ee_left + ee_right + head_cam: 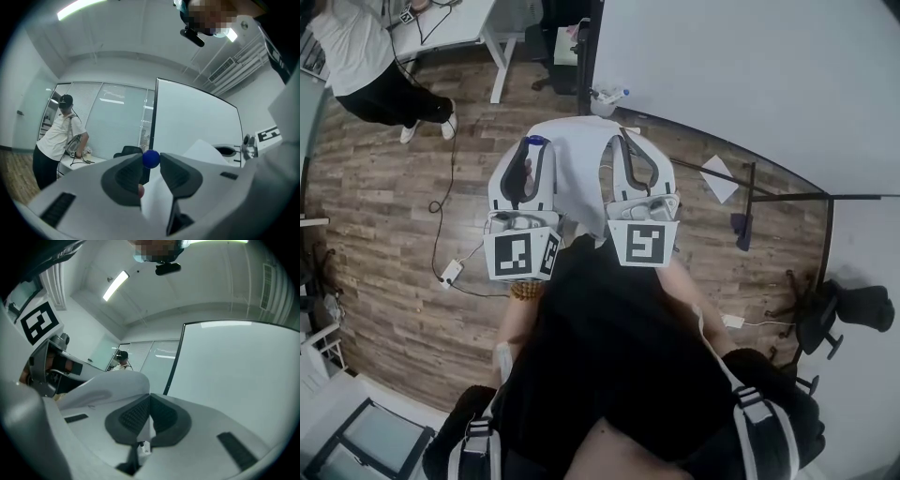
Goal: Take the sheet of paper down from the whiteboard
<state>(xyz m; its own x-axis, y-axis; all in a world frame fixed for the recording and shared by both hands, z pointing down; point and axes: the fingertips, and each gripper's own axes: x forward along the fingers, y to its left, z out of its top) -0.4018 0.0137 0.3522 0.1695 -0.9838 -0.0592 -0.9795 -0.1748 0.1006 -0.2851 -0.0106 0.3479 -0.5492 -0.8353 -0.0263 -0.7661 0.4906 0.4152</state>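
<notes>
Head view — sheet [578,178] clear of whiteboard [750,75] edge; R gripper [622,142] jaws clenched on it — L gripper [532,146] on blue ball [151,159].

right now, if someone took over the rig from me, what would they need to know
Left gripper: jaws closed on a blue ball at their tips, probably the magnet; the sheet of paper also shows between them lower down.
Right gripper: jaws shut on an edge of the sheet.
Paper: off the whiteboard, held curved between both grippers in front of the person.
Done: the sheet is down from the board.
Left: probably just to set the sheet and ball down; no spot for that is obvious from here.
</notes>
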